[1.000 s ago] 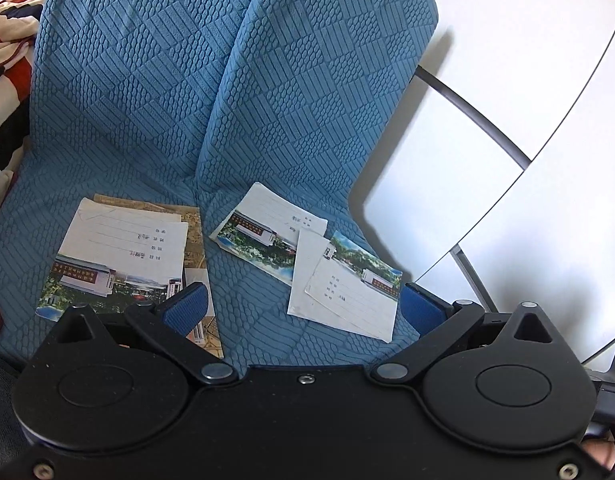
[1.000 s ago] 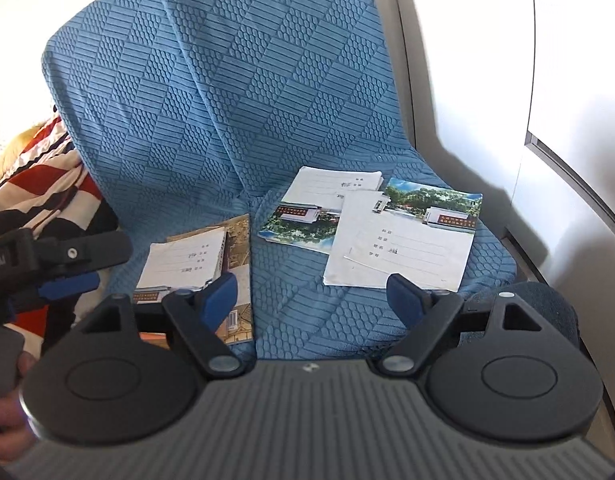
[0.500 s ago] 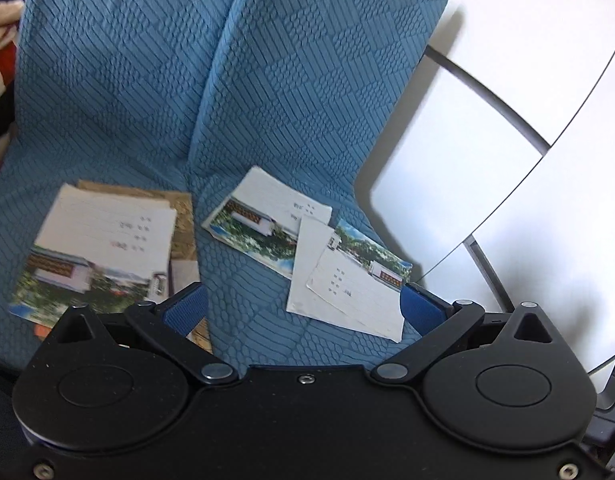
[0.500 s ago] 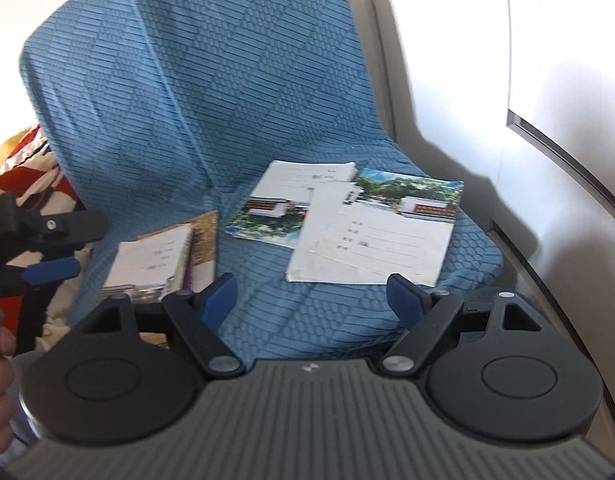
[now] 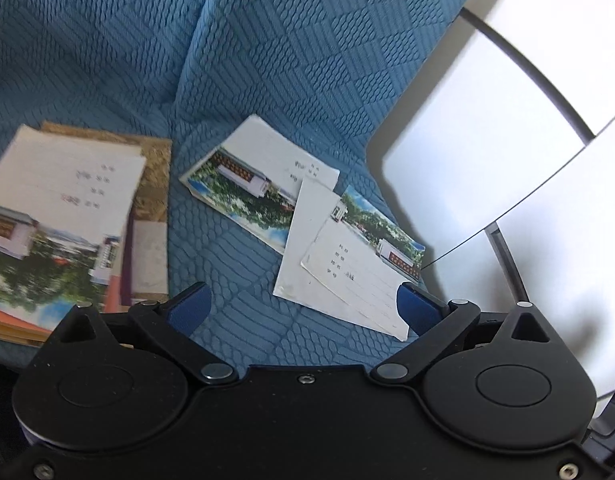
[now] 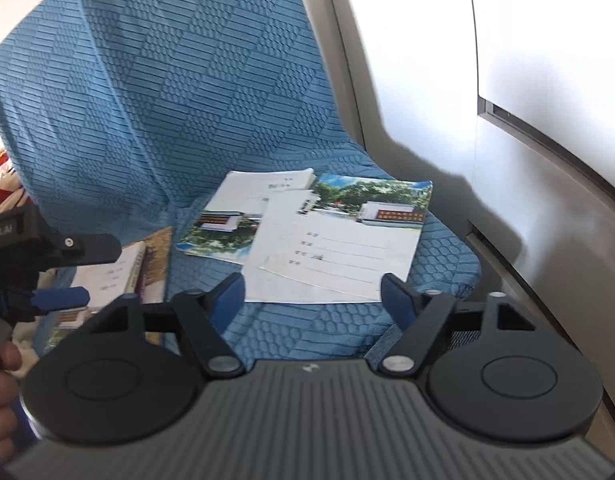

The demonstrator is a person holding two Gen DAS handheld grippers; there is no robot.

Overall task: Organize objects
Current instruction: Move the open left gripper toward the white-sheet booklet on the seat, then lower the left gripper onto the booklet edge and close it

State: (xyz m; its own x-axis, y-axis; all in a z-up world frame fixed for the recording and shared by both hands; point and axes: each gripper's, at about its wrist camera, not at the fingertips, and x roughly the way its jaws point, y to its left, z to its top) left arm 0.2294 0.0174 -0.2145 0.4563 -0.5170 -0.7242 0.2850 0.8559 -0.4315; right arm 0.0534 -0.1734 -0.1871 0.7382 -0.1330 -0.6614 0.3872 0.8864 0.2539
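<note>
The right gripper (image 6: 311, 296), jaws spread wide and empty, is hovering directly before the top booklet (image 6: 339, 252), lying at the chair seat's (image 6: 447, 256) right front corner, long axis running crosswise. The left gripper (image 5: 303, 308), equally wide and empty, is standing farther left.

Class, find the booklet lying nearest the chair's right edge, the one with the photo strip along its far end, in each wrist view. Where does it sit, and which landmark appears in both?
Left wrist view: the right-edge booklet lies right of centre, ahead of the open left gripper.
Right wrist view: it lies at centre, ahead of the open right gripper.
Shared landmark: the middle booklet it overlaps.
</note>
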